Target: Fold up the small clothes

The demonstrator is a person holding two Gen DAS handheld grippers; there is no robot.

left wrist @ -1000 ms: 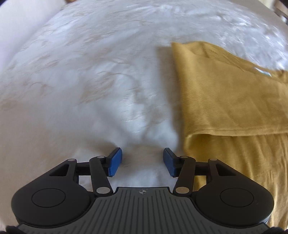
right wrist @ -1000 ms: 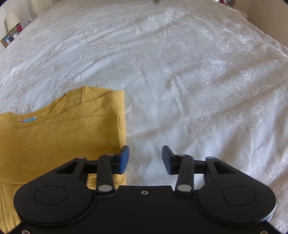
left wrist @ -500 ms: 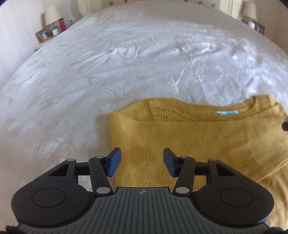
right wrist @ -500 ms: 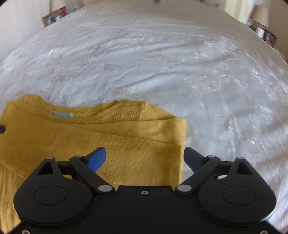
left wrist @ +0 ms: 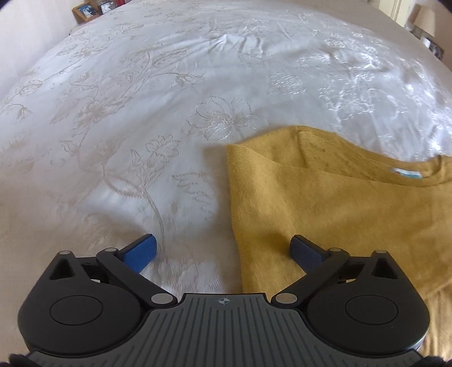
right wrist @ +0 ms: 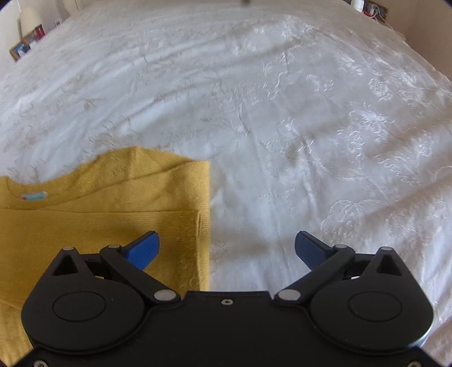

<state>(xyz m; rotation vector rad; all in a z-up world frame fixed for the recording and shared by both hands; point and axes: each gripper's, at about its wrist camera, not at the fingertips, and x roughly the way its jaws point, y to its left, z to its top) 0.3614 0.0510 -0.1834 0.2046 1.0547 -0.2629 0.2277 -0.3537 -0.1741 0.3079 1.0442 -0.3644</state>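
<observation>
**Both claws wide open over one yellow sweater on the bed**

Left wrist view: left claw [left wrist: 223,252] spread wide, holding nothing. Its opening straddles the sweater's left folded edge: one blue fingertip [left wrist: 140,252] over the bedspread [left wrist: 141,113], the other over the knit. One mustard-yellow sweater [left wrist: 339,203], lying flat on the white floral bedspread, sleeves folded in. Neckline with blue label [left wrist: 406,174] points away from the camera, so the long axis runs from near to far. A photo frame [left wrist: 86,10] and a lamp [left wrist: 426,22] sit at the far corners.

Right wrist view: right claw [right wrist: 227,248] also wide, empty. It straddles the sweater's [right wrist: 99,214] right folded edge, left fingertip over the knit, right over the bedspread [right wrist: 310,127]. Same single sweater, collar label [right wrist: 34,195] at the far side.
</observation>
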